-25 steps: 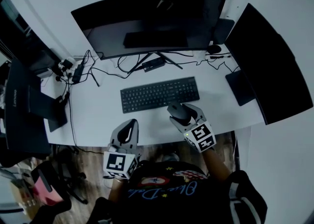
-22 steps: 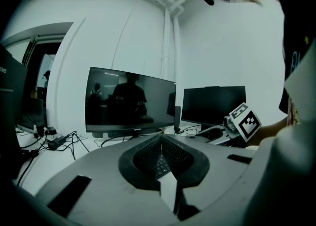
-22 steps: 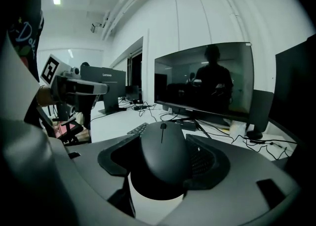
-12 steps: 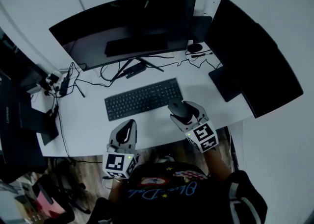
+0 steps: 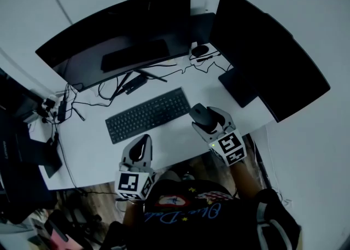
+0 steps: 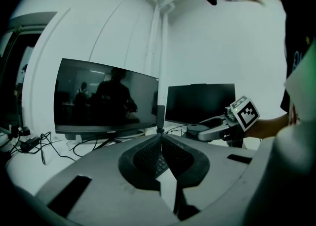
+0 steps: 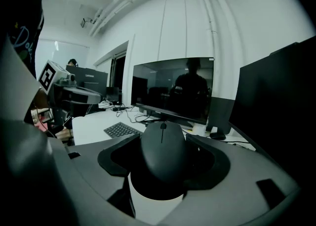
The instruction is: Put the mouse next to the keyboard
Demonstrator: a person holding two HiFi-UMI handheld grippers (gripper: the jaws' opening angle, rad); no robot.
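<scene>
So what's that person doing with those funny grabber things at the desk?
A person is holding a two-jaw gripper in each hand over a white desk. The right gripper is clamped on a dark computer mouse, holding it just past the right end of the black keyboard. I can't tell whether the mouse touches the desk. The left gripper is shut with nothing in it, near the desk's front edge.
</scene>
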